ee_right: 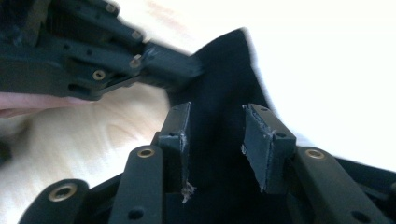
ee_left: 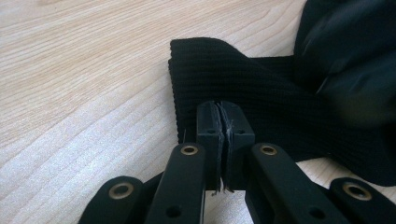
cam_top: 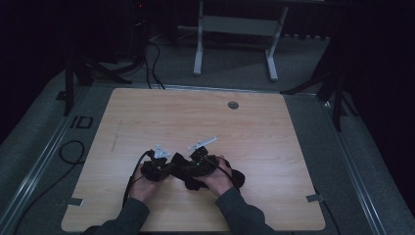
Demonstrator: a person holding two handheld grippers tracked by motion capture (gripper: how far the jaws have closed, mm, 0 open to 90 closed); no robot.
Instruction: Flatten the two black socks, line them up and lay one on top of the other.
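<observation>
Black ribbed cloth (ee_left: 261, 102) is lying on the wooden table (cam_top: 254, 122), near its front edge. The left gripper (ee_left: 219, 140) is pinching the cloth's edge, jaws pressed together. The right gripper (ee_right: 217, 140) is hovering over the cloth, jaws spread apart around the fabric.

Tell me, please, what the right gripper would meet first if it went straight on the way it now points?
Most likely the black cloth, which already lies between the right gripper's open jaws; just beyond it sits the left gripper, though depth is unclear.
</observation>
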